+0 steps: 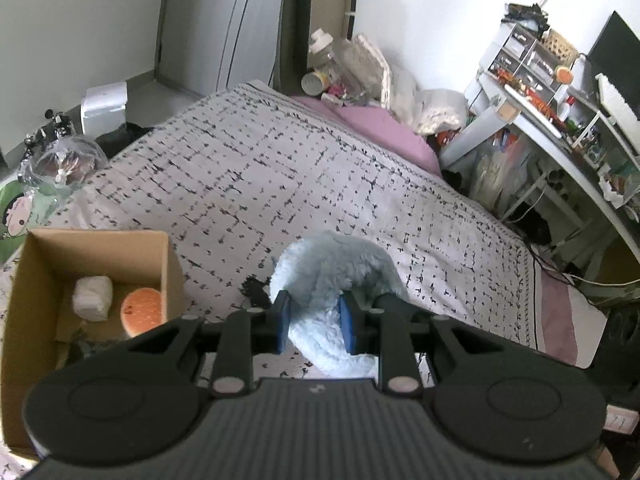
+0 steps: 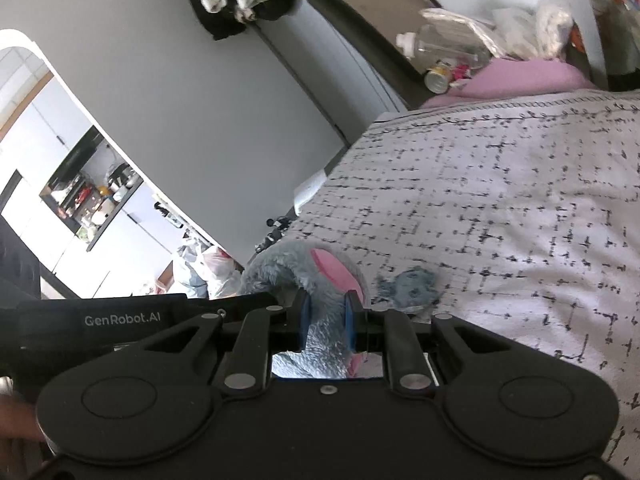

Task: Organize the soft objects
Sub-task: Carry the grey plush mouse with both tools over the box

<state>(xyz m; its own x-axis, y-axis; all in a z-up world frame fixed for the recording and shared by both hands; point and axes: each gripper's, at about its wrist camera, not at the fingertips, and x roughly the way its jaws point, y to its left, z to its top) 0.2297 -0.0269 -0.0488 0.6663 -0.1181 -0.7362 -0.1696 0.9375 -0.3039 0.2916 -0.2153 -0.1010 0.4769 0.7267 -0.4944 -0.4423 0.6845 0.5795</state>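
Both grippers are shut on one fluffy light-blue plush toy above the patterned bed. In the left wrist view my left gripper pinches a curved blue furry part of the plush toy. In the right wrist view my right gripper pinches a grey-blue part of the plush toy with a pink inner ear patch. An open cardboard box sits at the left on the bed, holding a white soft roll and an orange round soft toy.
The bed has a white cover with black dashes and a pink pillow. A cluttered desk stands to the right. Bottles and bags lie at the bed's head. A green cartoon cushion lies left.
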